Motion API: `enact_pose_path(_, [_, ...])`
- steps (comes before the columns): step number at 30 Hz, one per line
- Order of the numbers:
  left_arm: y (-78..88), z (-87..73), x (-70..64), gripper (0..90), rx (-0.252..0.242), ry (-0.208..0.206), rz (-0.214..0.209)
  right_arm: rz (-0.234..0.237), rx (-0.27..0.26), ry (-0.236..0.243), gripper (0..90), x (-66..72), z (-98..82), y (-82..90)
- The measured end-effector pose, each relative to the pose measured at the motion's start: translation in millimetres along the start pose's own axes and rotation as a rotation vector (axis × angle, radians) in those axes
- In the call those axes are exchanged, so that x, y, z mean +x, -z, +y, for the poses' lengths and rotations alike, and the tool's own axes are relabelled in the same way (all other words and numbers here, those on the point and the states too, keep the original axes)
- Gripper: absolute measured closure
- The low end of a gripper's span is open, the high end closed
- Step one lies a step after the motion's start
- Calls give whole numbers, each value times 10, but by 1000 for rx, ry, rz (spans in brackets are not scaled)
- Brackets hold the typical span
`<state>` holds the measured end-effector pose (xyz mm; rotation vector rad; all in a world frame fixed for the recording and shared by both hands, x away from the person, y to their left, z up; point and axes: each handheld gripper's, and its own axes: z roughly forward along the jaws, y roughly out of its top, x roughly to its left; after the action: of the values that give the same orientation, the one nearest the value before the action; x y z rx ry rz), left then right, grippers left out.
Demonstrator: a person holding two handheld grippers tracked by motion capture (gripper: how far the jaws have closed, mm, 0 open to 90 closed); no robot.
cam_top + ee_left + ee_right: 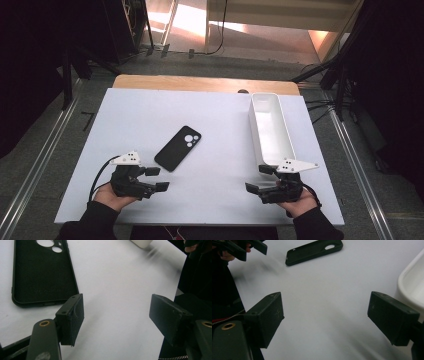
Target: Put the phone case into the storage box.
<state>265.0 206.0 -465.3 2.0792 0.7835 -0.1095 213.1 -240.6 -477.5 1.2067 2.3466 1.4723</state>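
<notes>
Lying flat on the white desk [210, 200], a black phone case [178, 148] sits left of centre, back side up w/ camera cutouts at its far end, long axis slanted toward far right. Nothing touching it

Left claw [156, 179] low over desk near the front edge, just beside the case's near end, held in the person's left hand [116, 196]. Jaws apart, nothing betw. them, pointing right toward mid-desk. In left gripper view the case [41, 272] lies just past the left jaw, close but apart; bare desk betw. the jaws

Right claw [259, 179] at front right, held in right hand [299, 202], jaws spread wide, empty, pointing left. Grey three-cornered plate on top of each claw. Right gripper view: bare desk betw. the jaws, case [314, 251] well off at top, left claw [242, 248] top-left corner

White tray [286, 145], long & narrow, along the right side of the desk, near end just beside right claw; looks empty. Its rim [407, 280] is at the right edge in right gripper view, just beyond the right jaw. Tray and case well apart

Both claws face each other across the front of the desk, well apart
</notes>
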Motion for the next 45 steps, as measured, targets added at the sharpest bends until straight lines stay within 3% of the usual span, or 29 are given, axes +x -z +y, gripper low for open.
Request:
enact_pose_path(6, [13,52,8,279,2,-17,52,-3,7,4,119,0,1,-2])
enact_pose_path(8, [16,89,19,230,-10,-10,65,-3,9,11,119,-2,1,-9])
enact_pose_path(12, [9,154,79,228,-27,10,93,3,11,9,119,9,3,-16])
enact_pose_path(17, [-27,249,136,184,-16,20,137,2,15,5,119,14,2,-19])
enact_pose_path(29, [-116,391,199,183,-32,19,173,0,14,7,119,11,-1,-26])
enact_pose_path(34, [-166,463,235,184,-46,47,177,1,16,7,119,9,-2,-26])
enact_pose_path(45, [-243,612,301,184,-51,6,243,2,14,8,119,13,-2,-27])
